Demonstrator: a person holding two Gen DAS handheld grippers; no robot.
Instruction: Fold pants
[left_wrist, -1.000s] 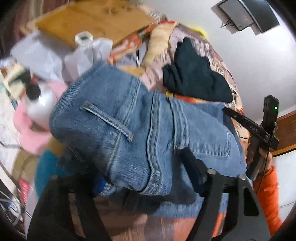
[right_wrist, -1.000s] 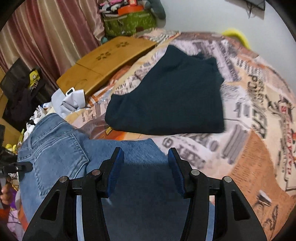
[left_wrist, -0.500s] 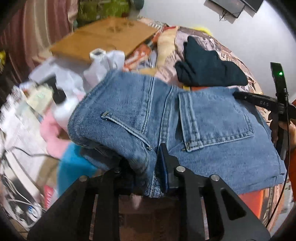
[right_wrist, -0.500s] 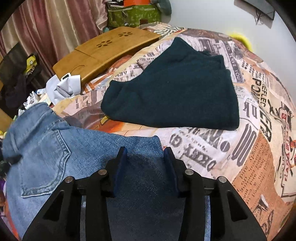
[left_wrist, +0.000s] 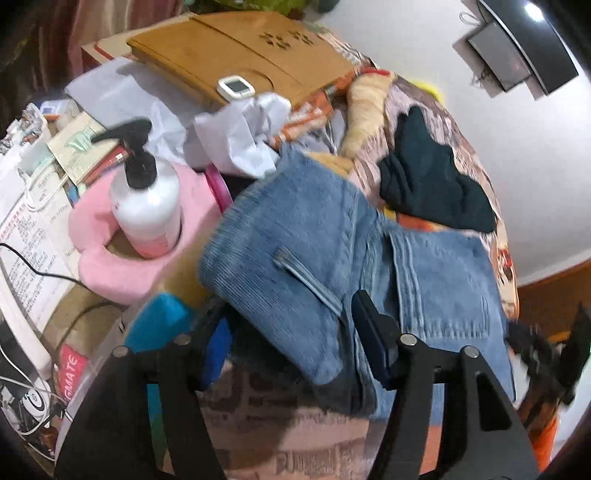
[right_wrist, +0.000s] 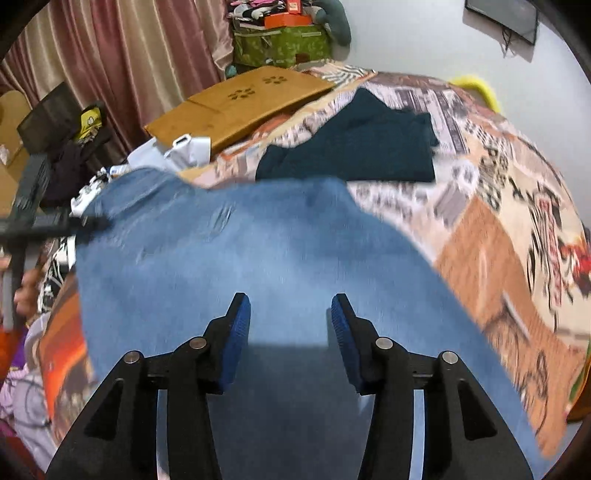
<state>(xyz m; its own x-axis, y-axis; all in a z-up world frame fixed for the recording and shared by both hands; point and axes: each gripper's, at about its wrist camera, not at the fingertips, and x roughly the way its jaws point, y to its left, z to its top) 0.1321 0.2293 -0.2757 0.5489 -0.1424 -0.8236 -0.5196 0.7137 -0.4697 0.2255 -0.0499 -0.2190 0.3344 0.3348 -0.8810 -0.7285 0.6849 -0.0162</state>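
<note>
The blue denim pants (left_wrist: 314, 258) lie folded on the patterned bedspread (right_wrist: 498, 206); the waistband, a belt loop and a back pocket show in the left wrist view. My left gripper (left_wrist: 291, 332) stands open around the waistband fold, its jaws wide apart. In the right wrist view the pants (right_wrist: 258, 258) spread as a flat blue panel. My right gripper (right_wrist: 290, 321) is open just above the denim and holds nothing. The right gripper also shows blurred at the right edge of the left wrist view (left_wrist: 546, 354).
A folded dark green garment (right_wrist: 354, 147) lies on the bed beyond the pants. A wooden lap tray (left_wrist: 251, 55), a white pump bottle (left_wrist: 147, 199) on a pink cushion (left_wrist: 118, 266), crumpled white bags and papers crowd the bed's left side.
My left gripper has opened and let go of the waistband fold. My right gripper has opened wider and drawn back over the denim. The pants now lie flatter.
</note>
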